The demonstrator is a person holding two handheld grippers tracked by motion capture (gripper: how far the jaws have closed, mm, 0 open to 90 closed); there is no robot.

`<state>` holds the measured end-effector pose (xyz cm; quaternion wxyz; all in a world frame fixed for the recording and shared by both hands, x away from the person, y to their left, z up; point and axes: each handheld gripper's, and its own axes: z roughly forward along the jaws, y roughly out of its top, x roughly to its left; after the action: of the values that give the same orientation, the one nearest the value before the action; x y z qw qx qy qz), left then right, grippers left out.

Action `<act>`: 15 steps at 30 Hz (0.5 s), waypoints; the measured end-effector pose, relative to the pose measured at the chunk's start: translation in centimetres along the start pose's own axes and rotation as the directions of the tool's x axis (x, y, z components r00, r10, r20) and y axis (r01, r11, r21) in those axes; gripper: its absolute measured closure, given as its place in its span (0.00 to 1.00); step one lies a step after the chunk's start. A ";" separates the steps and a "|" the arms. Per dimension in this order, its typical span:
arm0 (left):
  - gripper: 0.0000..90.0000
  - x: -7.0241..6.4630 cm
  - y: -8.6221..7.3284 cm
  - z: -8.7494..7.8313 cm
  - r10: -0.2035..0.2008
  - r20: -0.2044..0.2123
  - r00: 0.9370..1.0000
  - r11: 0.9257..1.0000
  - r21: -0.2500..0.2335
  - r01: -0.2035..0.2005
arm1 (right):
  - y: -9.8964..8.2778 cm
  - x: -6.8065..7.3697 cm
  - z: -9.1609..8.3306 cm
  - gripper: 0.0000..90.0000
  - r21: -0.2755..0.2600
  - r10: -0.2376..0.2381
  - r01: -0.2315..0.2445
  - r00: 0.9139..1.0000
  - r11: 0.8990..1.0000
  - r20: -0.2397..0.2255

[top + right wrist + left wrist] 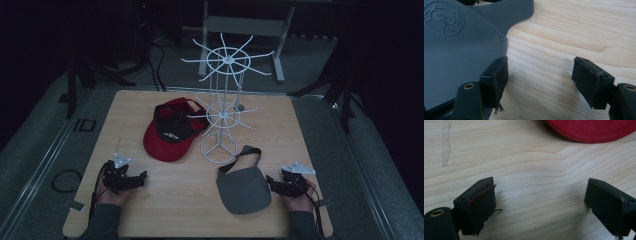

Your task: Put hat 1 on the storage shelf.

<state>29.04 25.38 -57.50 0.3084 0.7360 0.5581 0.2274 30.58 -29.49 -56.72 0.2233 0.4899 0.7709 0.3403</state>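
A red cap [170,129] lies upside down on the wooden table [150,200], left of a white wire hat stand [222,100]. A grey cap [244,185] lies flat in front of the stand. My left gripper [141,177] rests near the table's front left, open, with bare wood between its jaws [539,202]; the red cap's brim [591,131] lies ahead of it. My right gripper [271,181] sits at the grey cap's right edge, open with nothing between its jaws [540,80]. Its left fingertip [496,77] is beside the grey cap [459,55].
The stand's round wire base [218,146] sits at the table's middle. A black cable loop [66,180] lies on the floor to the left. A grey metal frame [245,25] stands beyond the table's far edge.
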 end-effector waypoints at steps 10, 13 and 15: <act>0.17 0.1 0.0 -0.2 0.027 0.026 0.999 1.000 -0.004 -0.027 | 0.0 0.0 0.0 0.32 0.000 -0.001 0.001 1.000 1.000 -0.001; 0.19 0.1 0.0 -0.3 0.037 0.036 0.999 0.999 -0.001 -0.037 | 0.0 0.0 0.0 0.32 0.000 -0.002 0.002 1.000 1.000 -0.001; 0.25 0.1 0.0 -0.5 0.045 0.041 0.998 0.999 0.000 -0.045 | 0.0 0.0 0.0 0.31 0.000 -0.003 0.003 1.000 1.000 -0.002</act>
<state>28.71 25.59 -57.16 0.3140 0.7530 0.5352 0.2188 30.59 -29.47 -56.73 0.2231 0.4886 0.7718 0.3404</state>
